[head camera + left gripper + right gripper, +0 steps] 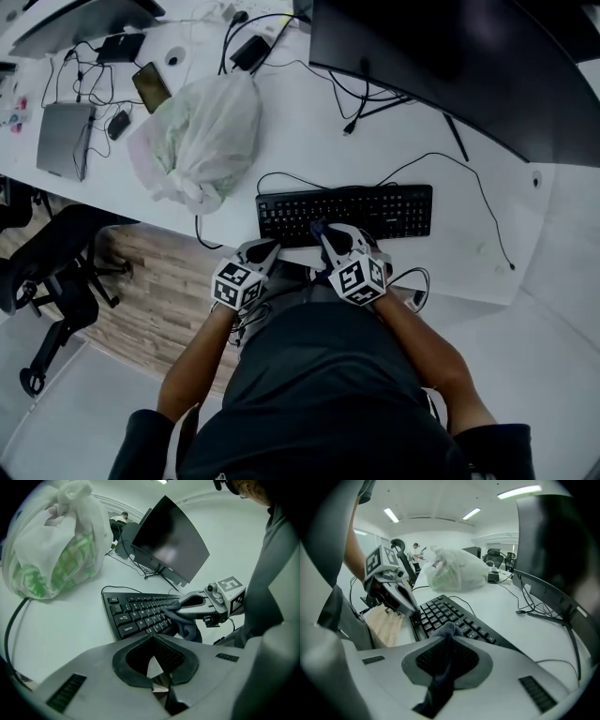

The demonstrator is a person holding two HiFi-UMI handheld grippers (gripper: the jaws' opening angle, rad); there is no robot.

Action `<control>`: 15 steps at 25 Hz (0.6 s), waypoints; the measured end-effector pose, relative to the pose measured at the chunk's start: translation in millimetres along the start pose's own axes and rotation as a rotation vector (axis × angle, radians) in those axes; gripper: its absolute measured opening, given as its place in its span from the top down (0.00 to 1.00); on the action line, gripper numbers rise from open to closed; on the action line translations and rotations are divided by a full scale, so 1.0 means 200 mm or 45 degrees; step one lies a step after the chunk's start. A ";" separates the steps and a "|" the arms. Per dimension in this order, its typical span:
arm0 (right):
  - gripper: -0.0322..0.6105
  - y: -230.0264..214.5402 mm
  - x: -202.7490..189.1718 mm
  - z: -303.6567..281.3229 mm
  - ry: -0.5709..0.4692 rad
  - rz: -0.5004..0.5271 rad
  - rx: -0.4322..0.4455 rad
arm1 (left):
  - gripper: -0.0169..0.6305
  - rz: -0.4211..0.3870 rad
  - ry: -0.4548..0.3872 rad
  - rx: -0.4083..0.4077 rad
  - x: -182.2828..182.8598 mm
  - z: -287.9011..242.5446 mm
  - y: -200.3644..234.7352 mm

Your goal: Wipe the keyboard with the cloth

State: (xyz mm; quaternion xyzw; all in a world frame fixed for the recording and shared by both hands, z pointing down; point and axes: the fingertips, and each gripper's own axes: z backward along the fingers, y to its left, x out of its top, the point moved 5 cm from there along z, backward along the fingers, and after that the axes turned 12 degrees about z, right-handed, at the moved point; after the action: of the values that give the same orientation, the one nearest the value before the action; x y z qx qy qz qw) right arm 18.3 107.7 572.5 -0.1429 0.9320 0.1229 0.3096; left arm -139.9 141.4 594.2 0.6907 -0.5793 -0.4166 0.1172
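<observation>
Right gripper view has the right gripper (445,641) clenched on a dark cloth (444,631). A bunch of it pokes past the tips and presses on the front rows of the keyboard (457,616), in its left half. At about 9 o'clock of it in the head view, the left gripper (270,250) is closed with nothing in it, its tips by the keyboard's near left edge; touching or not, I can't say. The monitor (450,66) at 1 o'clock is cut off by the frame.
</observation>
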 end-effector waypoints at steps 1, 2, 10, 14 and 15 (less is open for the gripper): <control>0.89 -0.04 0.01 -0.01 0.006 0.017 0.007 | 0.97 0.008 -0.015 0.006 0.01 0.00 0.01; 0.89 -0.09 0.02 -0.02 0.011 0.044 -0.001 | 0.97 0.014 -0.026 0.011 0.03 0.00 0.02; 0.89 -0.15 0.02 -0.01 0.050 -0.009 -0.039 | 0.97 0.041 -0.041 0.024 0.06 0.01 0.05; 0.89 0.04 -0.04 0.03 0.024 -0.062 0.034 | 0.97 0.048 -0.032 -0.001 0.02 0.03 0.04; 0.89 0.00 -0.02 0.03 0.018 -0.055 0.027 | 0.97 0.045 -0.027 -0.009 0.01 0.03 0.04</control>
State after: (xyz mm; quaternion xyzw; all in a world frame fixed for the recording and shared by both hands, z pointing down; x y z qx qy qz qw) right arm 26.0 110.2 570.0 -0.1606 0.9322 0.1051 0.3070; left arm -148.9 139.0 594.2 0.6755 -0.5912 -0.4238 0.1207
